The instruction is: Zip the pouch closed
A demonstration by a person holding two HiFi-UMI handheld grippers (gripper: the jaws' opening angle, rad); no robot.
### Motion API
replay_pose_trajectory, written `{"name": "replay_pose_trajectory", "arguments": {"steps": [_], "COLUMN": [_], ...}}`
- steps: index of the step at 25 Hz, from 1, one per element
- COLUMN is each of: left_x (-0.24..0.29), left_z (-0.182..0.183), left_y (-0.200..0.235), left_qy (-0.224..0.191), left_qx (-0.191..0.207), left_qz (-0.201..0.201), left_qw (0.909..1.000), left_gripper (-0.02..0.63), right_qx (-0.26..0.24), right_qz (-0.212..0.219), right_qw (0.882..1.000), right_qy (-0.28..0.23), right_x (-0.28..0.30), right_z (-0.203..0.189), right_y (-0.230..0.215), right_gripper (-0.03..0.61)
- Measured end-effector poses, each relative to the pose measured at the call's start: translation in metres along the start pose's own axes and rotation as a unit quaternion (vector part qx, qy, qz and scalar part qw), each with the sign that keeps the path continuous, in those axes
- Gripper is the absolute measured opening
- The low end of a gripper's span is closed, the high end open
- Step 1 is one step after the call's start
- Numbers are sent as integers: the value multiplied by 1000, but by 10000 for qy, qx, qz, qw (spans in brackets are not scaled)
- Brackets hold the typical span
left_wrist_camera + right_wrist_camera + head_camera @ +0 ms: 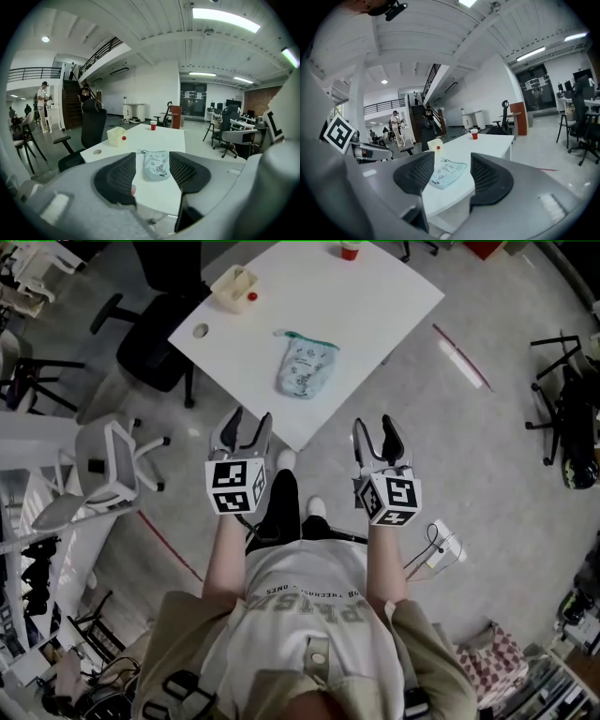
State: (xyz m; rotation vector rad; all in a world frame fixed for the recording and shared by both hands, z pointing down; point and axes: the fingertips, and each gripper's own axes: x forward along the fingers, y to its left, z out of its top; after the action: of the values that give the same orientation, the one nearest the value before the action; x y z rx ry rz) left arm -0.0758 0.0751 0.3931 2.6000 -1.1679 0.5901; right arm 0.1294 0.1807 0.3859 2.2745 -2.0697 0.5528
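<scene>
A pale blue printed pouch [305, 368] with a teal zip edge lies on the white table [375, 315], near its front edge. The left gripper view frames the pouch [156, 165] between its jaws, and the right gripper view shows the pouch [447, 173] the same way. Both grippers hover short of the table, above the floor. My left gripper [246, 426] is open and holds nothing. My right gripper [378, 431] is open too, with nothing between its fingers. Neither touches the pouch.
A cream basket [234, 288] with a red ball [251, 296] stands at the table's far left, a red cup [350, 249] at the far edge. A black office chair [155, 329] and a white chair [108, 470] stand left of the table. People stand by the stairs [44, 105].
</scene>
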Motion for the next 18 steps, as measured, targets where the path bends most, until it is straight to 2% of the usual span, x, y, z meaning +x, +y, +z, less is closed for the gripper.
{"name": "replay_pose_trajectory", "arguments": {"steps": [8, 18], "left_x": [69, 153], "left_z": [26, 75], "left_y": [32, 78], "left_qy": [55, 68], "left_qx": [111, 372], "left_qz": [-326, -801], "left_qw": [9994, 9961], "left_gripper": [235, 235], "right_qx": [138, 208], "right_qz": [-352, -814], "right_qw": [9993, 9963], "right_qy": [-23, -184], "right_x": [62, 144], "right_z": [11, 44], "right_y": [-9, -13], "right_gripper": [218, 218]}}
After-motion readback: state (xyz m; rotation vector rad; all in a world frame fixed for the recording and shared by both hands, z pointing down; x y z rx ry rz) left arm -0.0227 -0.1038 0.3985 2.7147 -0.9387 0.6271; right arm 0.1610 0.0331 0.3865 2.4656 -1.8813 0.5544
